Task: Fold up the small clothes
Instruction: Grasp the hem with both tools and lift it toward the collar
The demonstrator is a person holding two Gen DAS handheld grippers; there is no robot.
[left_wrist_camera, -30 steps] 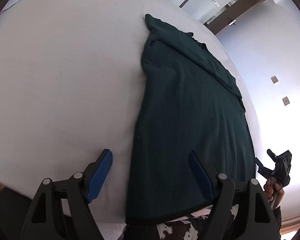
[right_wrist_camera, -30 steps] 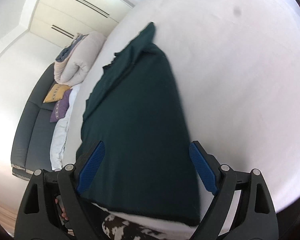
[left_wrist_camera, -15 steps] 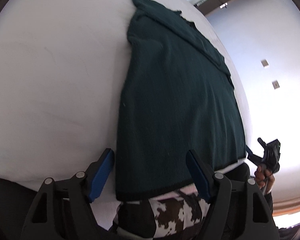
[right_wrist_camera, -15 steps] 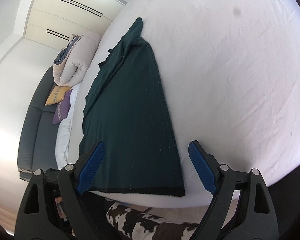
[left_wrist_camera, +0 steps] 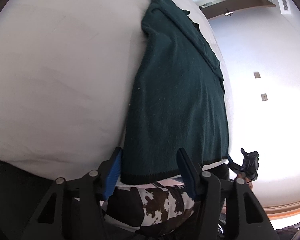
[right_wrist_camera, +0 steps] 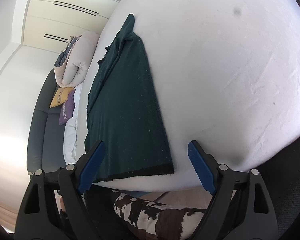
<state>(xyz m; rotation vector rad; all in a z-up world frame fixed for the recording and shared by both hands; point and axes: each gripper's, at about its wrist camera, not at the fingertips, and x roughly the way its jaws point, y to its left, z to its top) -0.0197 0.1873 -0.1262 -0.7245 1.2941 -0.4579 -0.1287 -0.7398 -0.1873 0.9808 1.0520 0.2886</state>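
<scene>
A dark green knitted garment (left_wrist_camera: 176, 104) lies flat on the white bed (left_wrist_camera: 56, 76), folded lengthwise into a long strip, its black-trimmed hem at the near edge. My left gripper (left_wrist_camera: 149, 156) is open, its blue pads on either side of the hem's left corner, low at the bed's edge. In the right wrist view the garment (right_wrist_camera: 126, 108) lies left of centre. My right gripper (right_wrist_camera: 146, 150) is open around the hem's right corner, just off the bed's edge (right_wrist_camera: 150, 186). The right gripper (left_wrist_camera: 248, 164) also shows in the left wrist view.
A cow-print cloth (right_wrist_camera: 160, 214) on the person's legs shows below the bed's edge. A dark sofa (right_wrist_camera: 44, 124) with yellow and purple cushions and a rolled duvet (right_wrist_camera: 78, 64) stands left of the bed. Wardrobe doors (right_wrist_camera: 66, 14) stand behind.
Both grippers have drawn back and dropped toward the near edge of the bed. The hem now sits between the open fingers instead of well ahead of them. The garment has not moved.
</scene>
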